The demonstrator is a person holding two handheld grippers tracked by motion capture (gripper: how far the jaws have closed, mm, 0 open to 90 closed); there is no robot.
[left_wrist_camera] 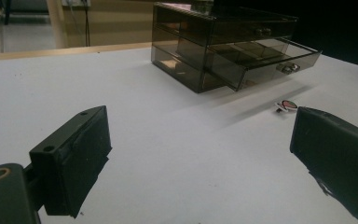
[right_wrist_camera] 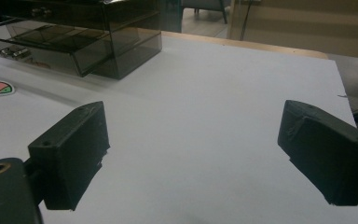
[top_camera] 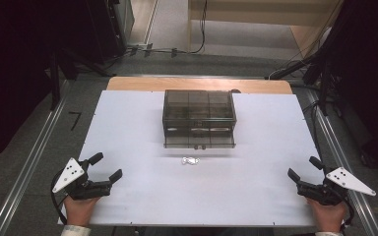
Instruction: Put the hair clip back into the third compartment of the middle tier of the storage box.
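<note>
Smoked drawer box (top_camera: 199, 118) sits mid bench (top_camera: 128, 123), lower drawer (left_wrist_camera: 261, 58) pulled out. Small sticker (top_camera: 190, 161) lies just in front of it, nothing blocking. The right gripper view shows the sticker as a pink fish; from above it is just a pale scrap. Left tool (top_camera: 109, 167) and right tool (top_camera: 302, 168) at near corners, both released wide, empty, well apart from the sticker.

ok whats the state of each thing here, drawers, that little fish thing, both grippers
drawer cabinet: upright on the white table
lower drawer: pulled partly out
upper drawer: shut
fish sticker: lying flat in front of the cabinet, untouched
left gripper: open, holding nothing
right gripper: open, holding nothing
</note>
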